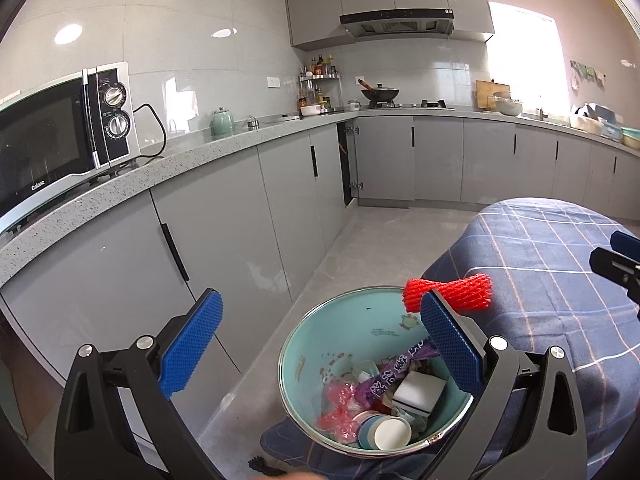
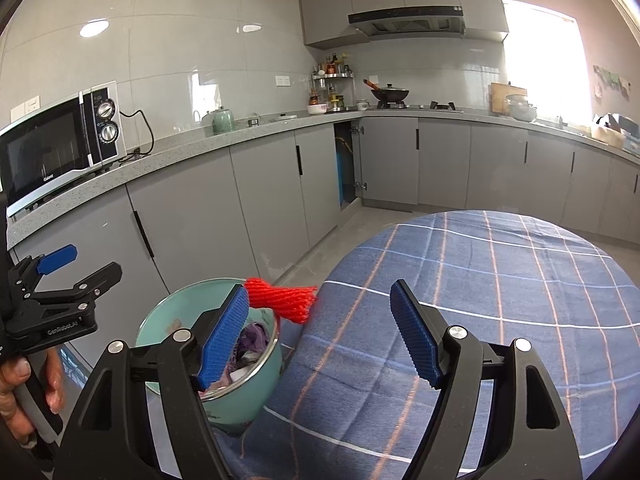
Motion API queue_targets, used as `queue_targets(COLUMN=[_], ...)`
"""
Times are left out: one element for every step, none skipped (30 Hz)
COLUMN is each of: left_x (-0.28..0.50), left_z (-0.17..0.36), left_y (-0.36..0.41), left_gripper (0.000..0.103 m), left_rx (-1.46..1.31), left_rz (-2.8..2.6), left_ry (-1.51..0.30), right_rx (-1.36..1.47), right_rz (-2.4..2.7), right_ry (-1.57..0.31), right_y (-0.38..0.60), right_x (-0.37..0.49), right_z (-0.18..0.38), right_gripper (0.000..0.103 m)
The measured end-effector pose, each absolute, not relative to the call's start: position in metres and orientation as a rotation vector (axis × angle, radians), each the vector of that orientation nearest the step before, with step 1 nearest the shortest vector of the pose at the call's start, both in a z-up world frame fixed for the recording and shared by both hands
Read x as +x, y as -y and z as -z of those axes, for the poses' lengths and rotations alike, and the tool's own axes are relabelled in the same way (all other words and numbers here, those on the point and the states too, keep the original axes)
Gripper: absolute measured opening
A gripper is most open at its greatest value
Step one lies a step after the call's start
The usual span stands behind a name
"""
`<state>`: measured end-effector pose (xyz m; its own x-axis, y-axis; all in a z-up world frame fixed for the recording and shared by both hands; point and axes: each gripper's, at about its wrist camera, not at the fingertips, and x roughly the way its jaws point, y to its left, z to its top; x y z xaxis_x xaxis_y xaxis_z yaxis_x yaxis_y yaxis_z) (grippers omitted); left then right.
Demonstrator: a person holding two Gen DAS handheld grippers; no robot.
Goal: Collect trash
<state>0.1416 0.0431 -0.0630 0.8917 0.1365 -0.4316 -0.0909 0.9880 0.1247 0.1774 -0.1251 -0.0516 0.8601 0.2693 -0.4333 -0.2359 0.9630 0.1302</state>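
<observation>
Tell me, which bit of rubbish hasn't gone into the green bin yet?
The red foam net: it sits up at the bin's rim by the checked cloth, while the purple wrapper, white block and paper cup lie inside.

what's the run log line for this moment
red foam net: on teal bin rim | left hand-held gripper: open | right hand-held gripper: open
</observation>
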Motion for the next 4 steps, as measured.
queue_targets(left_x=[0.142,0.143,0.143,0.143], left_z=[0.063,0.064,0.064,0.065], left_y=[-0.043,-0.043,-0.043,-0.042], left_gripper=[0.097,0.097,0.097,0.097], left_rx=[0.102,0.100,0.100,0.099], left_rz=[-0.115,-0.112,-0.110,-0.107], left_ry=[-0.458,-0.461,-0.462,-0.464], right_rx=[0.078,0.084,0.087,0.089], right_rz=[-0.258,-0.251,-0.246,-0.239], right_ry=[-0.466,-0.468,-0.470,-0.474], right_y=[0.128,0.133,0.136,0.139], right_x=[0.178,0.179,0.179,0.180], right_z=[0.052,0.053,0.053,0.054], right_gripper=[0.073,0.073,0.074,0.075])
